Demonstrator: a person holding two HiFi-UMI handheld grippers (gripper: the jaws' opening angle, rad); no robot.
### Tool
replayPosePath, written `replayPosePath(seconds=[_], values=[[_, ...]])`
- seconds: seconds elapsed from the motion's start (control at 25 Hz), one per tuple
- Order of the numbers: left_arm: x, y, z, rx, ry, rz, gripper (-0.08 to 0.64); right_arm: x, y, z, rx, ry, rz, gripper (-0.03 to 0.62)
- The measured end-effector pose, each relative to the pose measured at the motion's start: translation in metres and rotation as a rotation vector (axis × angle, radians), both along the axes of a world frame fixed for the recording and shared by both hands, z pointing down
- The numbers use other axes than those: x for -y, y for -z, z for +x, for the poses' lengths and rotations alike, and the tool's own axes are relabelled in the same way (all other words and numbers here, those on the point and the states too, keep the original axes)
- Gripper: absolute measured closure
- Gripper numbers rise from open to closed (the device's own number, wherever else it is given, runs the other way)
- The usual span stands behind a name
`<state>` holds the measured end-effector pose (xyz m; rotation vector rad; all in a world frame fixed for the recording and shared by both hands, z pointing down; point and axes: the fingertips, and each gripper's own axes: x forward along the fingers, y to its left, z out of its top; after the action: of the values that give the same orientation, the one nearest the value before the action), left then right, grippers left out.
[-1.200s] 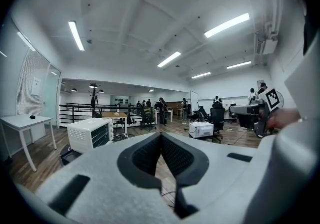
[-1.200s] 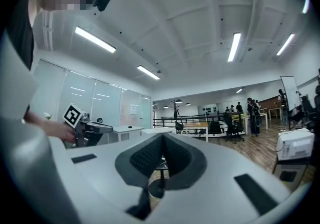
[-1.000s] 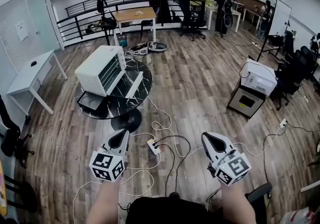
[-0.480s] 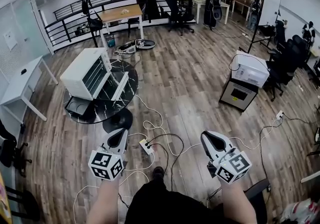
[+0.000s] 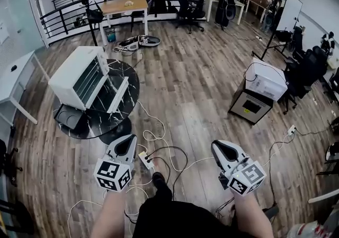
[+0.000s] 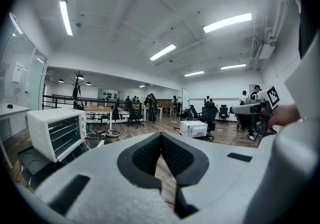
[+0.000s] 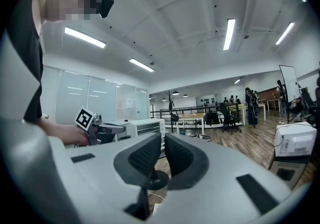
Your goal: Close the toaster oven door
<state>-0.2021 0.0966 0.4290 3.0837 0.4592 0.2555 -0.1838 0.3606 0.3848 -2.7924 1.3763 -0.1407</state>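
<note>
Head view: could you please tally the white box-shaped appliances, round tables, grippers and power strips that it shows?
White box-shaped appliances: 2 (white toaster oven, white appliance on a dark cabinet)
Round black marble-topped table: 1
Hand-held grippers: 2 (left gripper, right gripper)
White power strip on the floor: 1
Total: 6

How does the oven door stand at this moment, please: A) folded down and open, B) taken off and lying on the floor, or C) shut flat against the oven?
A: the door is folded down from the front of the oven, over the round table, leaving the racks inside exposed.
</note>
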Motion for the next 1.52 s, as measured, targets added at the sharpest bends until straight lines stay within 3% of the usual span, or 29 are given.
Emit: replayPosePath(seconds=[0.24,0.44,0.76,0.92,1.04,1.24,1.52], values=[[0.035,-0.02,0.09,0.054,-0.003,-0.02,0.555,0.049,-0.005,0.1,0.028,0.037,-0.027,0.563],[0.064,-0.013,0.158,0.045,0.001,-0.007,0.555,0.087,0.001,0.182,0.029,0.052,-0.014,0.561],[0.083,-0.012,0.246,0.046,0.063,-0.009,0.555,0.102,-0.011,0.282,0.072,0.104,0.004,0.561],[0.092,-0.018,0.288,0.06,0.17,-0.01,0.555,0.1,-0.015,0.346,0.074,0.158,0.017,0.571],[0.096,-0.022,0.313,0.065,0.293,-0.05,0.555,0.086,-0.015,0.395,0.071,0.201,0.015,0.572],[0.081,-0.016,0.352,0.05,0.419,-0.09,0.555,0.062,-0.019,0.468,0.094,0.266,-0.004,0.574],[0.108,-0.041,0.357,0.12,0.571,-0.107,0.555,0.126,-0.047,0.503,0.17,0.45,-0.01,0.574]])
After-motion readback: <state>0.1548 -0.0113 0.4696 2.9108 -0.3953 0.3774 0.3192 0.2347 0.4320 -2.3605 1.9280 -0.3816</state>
